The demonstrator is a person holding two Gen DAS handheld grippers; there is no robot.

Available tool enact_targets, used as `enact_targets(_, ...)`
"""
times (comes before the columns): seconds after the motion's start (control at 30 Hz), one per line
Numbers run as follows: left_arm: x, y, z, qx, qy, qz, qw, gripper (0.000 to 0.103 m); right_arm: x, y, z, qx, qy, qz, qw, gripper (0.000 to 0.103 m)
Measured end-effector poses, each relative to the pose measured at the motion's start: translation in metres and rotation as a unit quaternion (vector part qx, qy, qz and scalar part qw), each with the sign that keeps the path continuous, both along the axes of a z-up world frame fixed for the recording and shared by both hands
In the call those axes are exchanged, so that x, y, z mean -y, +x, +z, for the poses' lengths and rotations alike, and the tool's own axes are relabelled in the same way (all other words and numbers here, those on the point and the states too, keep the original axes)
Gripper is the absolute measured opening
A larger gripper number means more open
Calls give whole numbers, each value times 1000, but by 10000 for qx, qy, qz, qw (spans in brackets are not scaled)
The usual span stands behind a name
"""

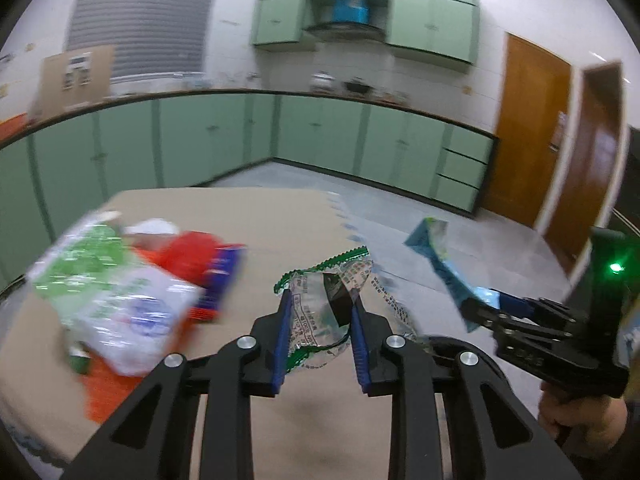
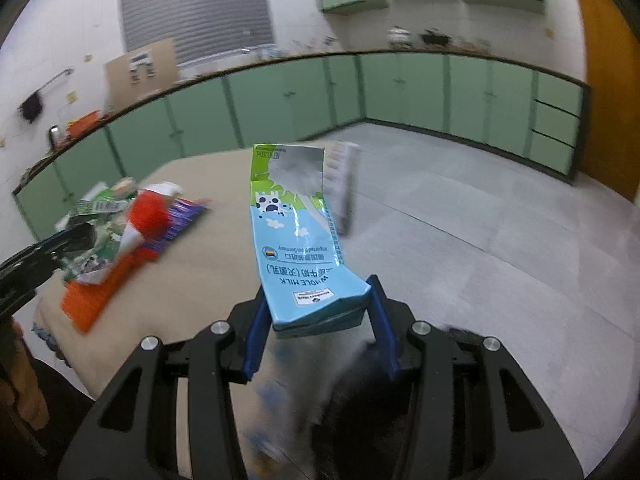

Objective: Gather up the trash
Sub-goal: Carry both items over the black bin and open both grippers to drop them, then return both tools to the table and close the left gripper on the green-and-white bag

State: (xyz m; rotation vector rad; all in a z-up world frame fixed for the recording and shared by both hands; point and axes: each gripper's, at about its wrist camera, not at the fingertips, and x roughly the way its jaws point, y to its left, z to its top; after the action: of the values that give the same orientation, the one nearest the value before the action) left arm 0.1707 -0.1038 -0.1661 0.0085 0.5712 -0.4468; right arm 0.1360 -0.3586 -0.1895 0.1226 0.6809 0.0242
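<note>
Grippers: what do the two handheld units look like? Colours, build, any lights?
Both match: the left gripper and right gripper have black angular linkage arms with triangular cut-outs, silver round pivot pins and blue ribbed finger pads. Seen from the left wrist view, the right unit's black body carries a lit green LED. No cables or sleeves are discernible.

A crumpled clear wrapper [image 1: 332, 300] with a green zigzag edge is pinched above the beige counter [image 1: 256, 216]. A flattened blue-and-green milk carton [image 2: 298, 240] is clamped by its bottom end, tilted up. More blurry wrappers [image 1: 120, 280] are piled at the counter's left.
</note>
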Motion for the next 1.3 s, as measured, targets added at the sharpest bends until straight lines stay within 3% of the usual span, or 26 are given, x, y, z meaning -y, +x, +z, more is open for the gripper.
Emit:
enact_targets(0.33, 131, -15, -39, -282, 299, -1358, 9899, 27, 91, -52, -47, -666, 171, -1300, 9891, 44)
enact_targets(0.5, 165, -15, -68, -580, 497, -1538, 9851, 29, 110, -66, -68, -875, 246, -1584, 9832, 44)
enact_targets(0.57, 176, -17, -78, -671, 601, -1558, 9837, 35, 113, -68, -74, -1003, 302, -1629, 9811, 44)
enact_targets(0.63, 182, -16, -83, -731, 682, -1579, 9824, 44, 119, -71, -80, -1112, 344, -1722, 9782, 45)
enact_targets(0.9, 191, -11, -96, -785, 894, -1716, 9780, 46, 136, -74, -85, -1254, 536, -1999, 9703, 47)
enact_targets(1.23, 174, -4, -88, -744, 764, -1470, 9834, 55, 144, -83, -76, -1058, 672, -2096, 9697, 49)
enact_targets(1.3, 163, -6, -80, -669, 713, -1352, 9860, 62, 139, -81, -71, -1003, 636, -2049, 9716, 49)
